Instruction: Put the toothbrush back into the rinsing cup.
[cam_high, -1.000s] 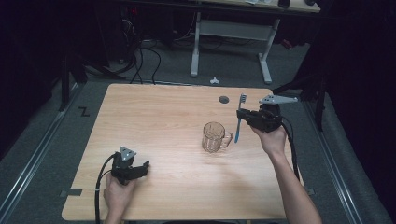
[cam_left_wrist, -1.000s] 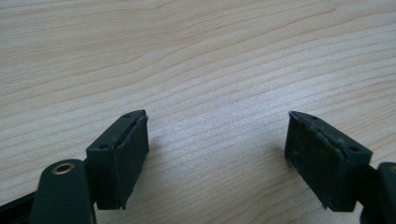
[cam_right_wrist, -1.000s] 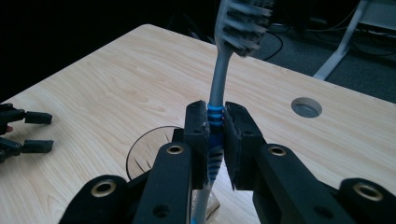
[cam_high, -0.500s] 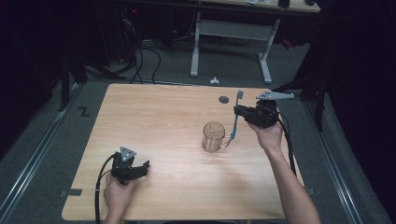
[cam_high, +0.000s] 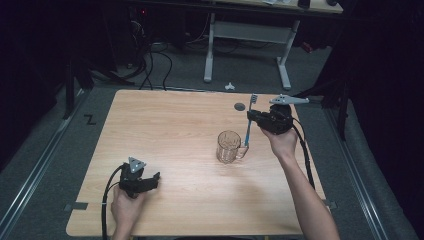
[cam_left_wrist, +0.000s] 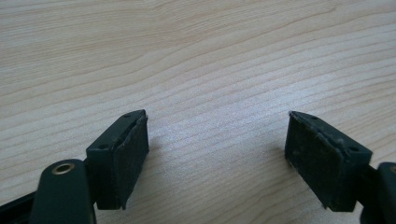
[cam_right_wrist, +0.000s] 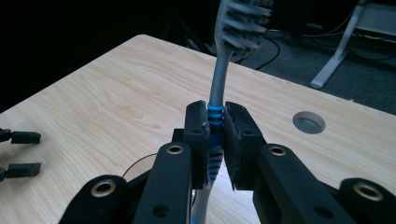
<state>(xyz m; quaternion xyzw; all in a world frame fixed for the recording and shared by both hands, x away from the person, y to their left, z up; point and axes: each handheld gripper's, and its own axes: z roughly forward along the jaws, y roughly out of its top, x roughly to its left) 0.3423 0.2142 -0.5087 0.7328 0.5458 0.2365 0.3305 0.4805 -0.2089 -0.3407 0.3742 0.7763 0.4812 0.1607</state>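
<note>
The right tongs (cam_high: 251, 118) have shifted left, pinching one toothbrush (cam_high: 248, 127) seemingly above one glass mug (cam_high: 229, 146); left tongs (cam_left_wrist: 217, 154) spread

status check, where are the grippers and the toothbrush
Right gripper shut on toothbrush, held upright beside glass mug. Left gripper open, low over table. Nothing in the way.

Lab or workshop-type recording space: dark room, bare wooden table (cam_high: 165, 130) with a cable hole (cam_high: 240, 106), grey carpet floor (cam_high: 45, 150), tangled cables (cam_high: 150, 55) by equipment, white metal desk frame (cam_high: 250, 35) behind, floor rails (cam_high: 30, 175) alongside.
</note>
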